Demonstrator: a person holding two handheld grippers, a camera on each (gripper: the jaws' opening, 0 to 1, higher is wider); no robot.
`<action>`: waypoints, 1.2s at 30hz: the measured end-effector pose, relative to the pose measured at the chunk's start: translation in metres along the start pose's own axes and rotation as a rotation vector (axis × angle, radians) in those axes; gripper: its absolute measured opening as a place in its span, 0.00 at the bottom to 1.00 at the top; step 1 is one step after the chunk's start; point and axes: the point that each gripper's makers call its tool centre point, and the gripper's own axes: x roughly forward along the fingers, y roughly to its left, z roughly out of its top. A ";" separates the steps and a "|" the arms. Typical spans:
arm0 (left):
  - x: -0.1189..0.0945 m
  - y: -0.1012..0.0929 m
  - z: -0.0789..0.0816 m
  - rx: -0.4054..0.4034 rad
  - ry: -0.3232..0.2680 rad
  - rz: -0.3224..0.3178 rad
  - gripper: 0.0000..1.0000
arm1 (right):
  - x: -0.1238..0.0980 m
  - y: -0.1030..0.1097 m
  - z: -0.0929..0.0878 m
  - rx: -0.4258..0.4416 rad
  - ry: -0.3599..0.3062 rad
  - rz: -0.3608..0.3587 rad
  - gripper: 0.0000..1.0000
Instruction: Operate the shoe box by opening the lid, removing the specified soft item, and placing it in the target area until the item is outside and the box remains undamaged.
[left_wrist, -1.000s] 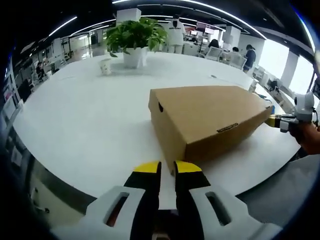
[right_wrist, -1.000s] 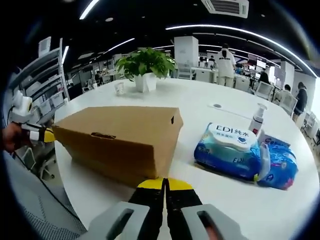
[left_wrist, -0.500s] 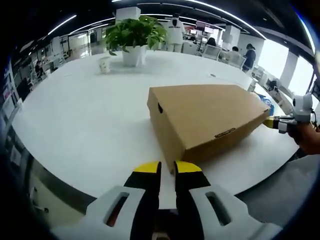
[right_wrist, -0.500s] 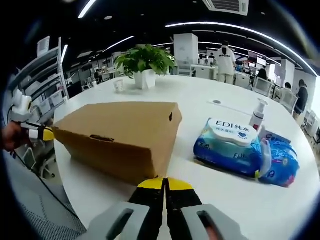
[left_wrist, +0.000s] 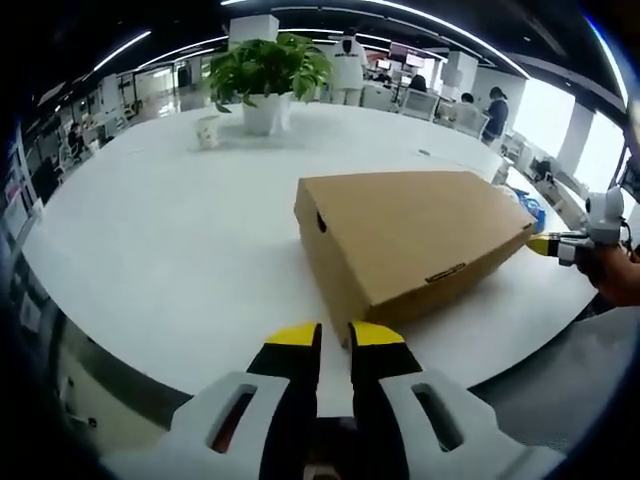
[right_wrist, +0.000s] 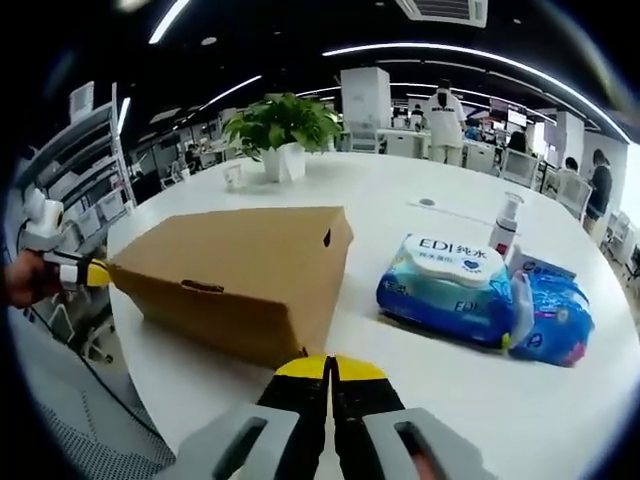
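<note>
A brown cardboard shoe box (left_wrist: 410, 230) lies on the white round table (left_wrist: 180, 240) with its lid down. My left gripper (left_wrist: 335, 335) sits just before the box's near corner, its yellow-tipped jaws a narrow gap apart with nothing between them. My right gripper (left_wrist: 545, 243) comes in from the right, held by a hand, its tip at the box's far right corner. In the right gripper view the same box (right_wrist: 235, 265) lies ahead-left of my right gripper (right_wrist: 330, 368), whose jaws are pressed together and empty. The left gripper (right_wrist: 92, 272) touches the box's left corner.
A white-and-blue wet wipes pack (right_wrist: 450, 285), a blue soft pack (right_wrist: 555, 325) and a pump bottle (right_wrist: 503, 225) lie right of the box. A potted plant (left_wrist: 262, 75) and paper cup (left_wrist: 208, 130) stand at the far side. People stand among desks behind.
Both views have drifted slightly with the hands. The box stays put with its lid down, and neither gripper's jaws have changed.
</note>
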 end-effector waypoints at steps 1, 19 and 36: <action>-0.002 0.002 0.000 -0.008 -0.001 0.004 0.11 | -0.001 -0.001 0.000 0.009 -0.001 0.003 0.00; -0.021 0.003 0.045 -0.219 -0.111 -0.057 0.35 | -0.017 -0.001 0.039 0.285 -0.113 0.135 0.22; 0.001 -0.029 0.031 -0.293 -0.026 -0.148 0.35 | -0.001 0.029 0.050 0.373 -0.110 0.251 0.33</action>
